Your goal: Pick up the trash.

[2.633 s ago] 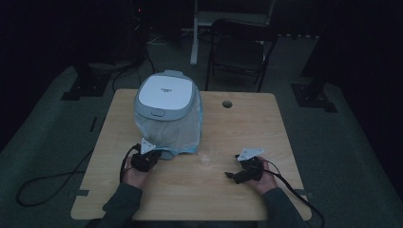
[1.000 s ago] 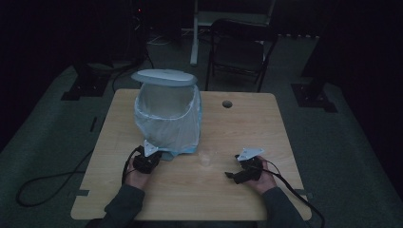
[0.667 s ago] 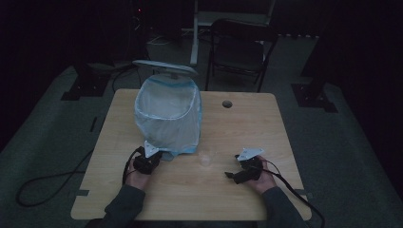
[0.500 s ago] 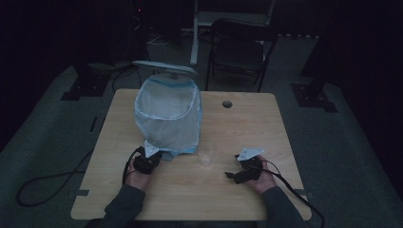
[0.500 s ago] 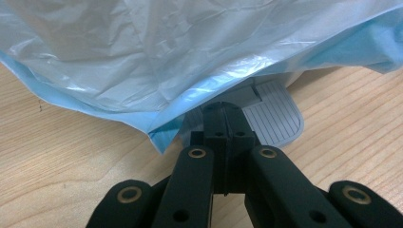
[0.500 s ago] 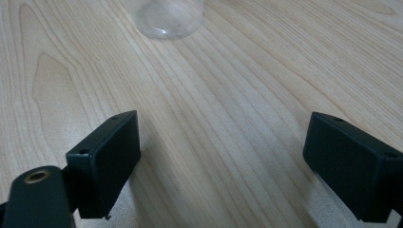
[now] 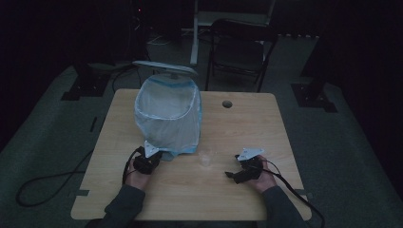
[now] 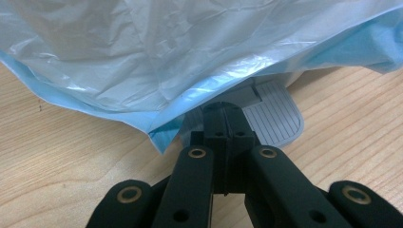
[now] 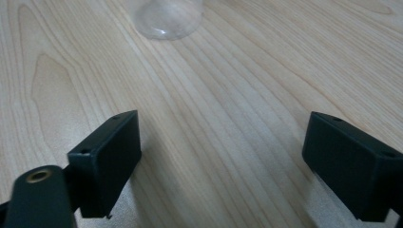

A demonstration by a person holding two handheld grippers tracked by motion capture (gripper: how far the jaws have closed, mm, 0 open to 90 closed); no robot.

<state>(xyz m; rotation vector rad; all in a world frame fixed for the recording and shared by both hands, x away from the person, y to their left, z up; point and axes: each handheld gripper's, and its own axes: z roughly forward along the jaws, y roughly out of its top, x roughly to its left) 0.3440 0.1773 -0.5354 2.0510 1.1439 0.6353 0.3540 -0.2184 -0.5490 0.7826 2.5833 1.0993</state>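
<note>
Plastic liner point(image 8: 157, 52): thin, soft, slippery film draped over the pedal bin point(image 7: 167, 114), hanging just above my left claw point(image 8: 227, 115).
Left claw: jaws pressed together, tips on the ribbed grey pedal point(image 8: 273, 116).
Right claw point(image 9: 221, 156): spread wide, nothing between, clear cup point(image 9: 167, 18) ahead.
Grip advice: I judge the bin light and tippy; I'd work the stiff pedal, not the film.

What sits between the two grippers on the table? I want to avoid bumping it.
A small clear plastic cup stands between the left gripper and right gripper, seen in the high view.
</note>
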